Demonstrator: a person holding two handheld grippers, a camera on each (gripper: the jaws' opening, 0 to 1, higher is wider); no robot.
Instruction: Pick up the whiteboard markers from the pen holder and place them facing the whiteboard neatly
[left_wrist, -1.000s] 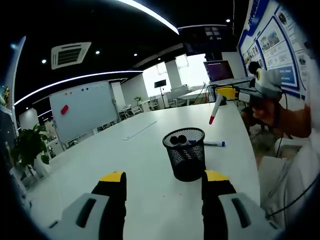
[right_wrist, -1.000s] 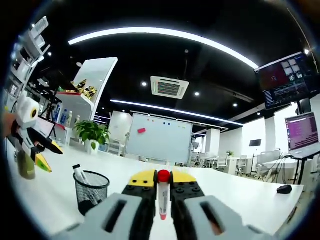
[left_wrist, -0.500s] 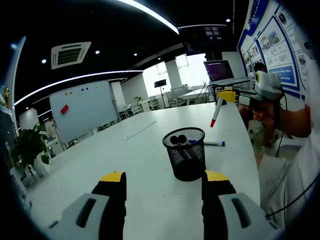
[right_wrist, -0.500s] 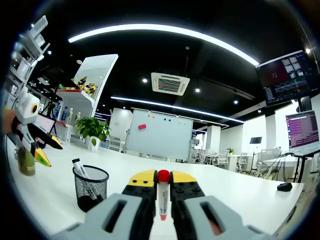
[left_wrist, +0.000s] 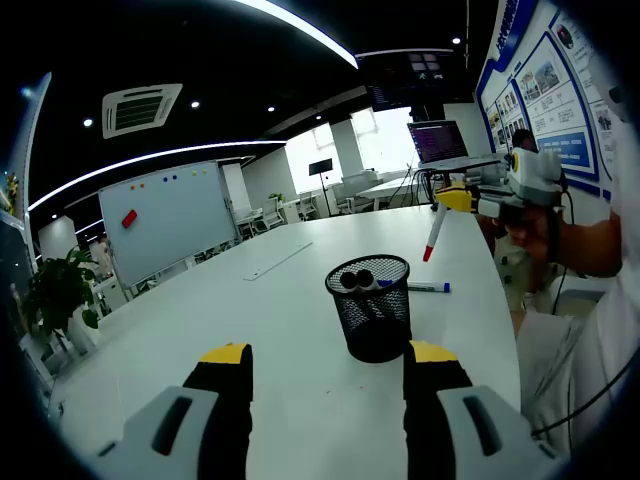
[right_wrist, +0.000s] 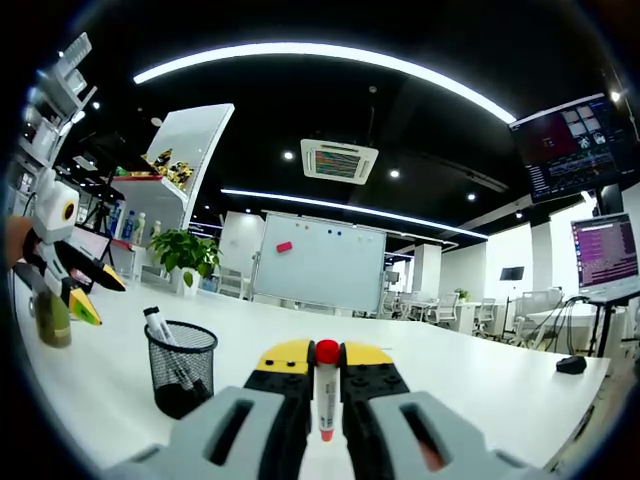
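Right gripper view: right gripper (right_wrist: 318, 372) jaws clamped red-capped marker (right_wrist: 324, 395); light, stiff, slippery barrel, best gripped mid-barrel. Left gripper (left_wrist: 327, 372) jaws gaped.

Your left gripper (left_wrist: 325, 395) has two black jaws capped with yellow tips, each set on a pale grey moulded base with a dark slot in it. Your right gripper (right_wrist: 318, 375) is built the same way: black ridged jaws, yellow tips, grey housings. You wear a white short-sleeved top (left_wrist: 585, 340), and thin dark cables cross it.
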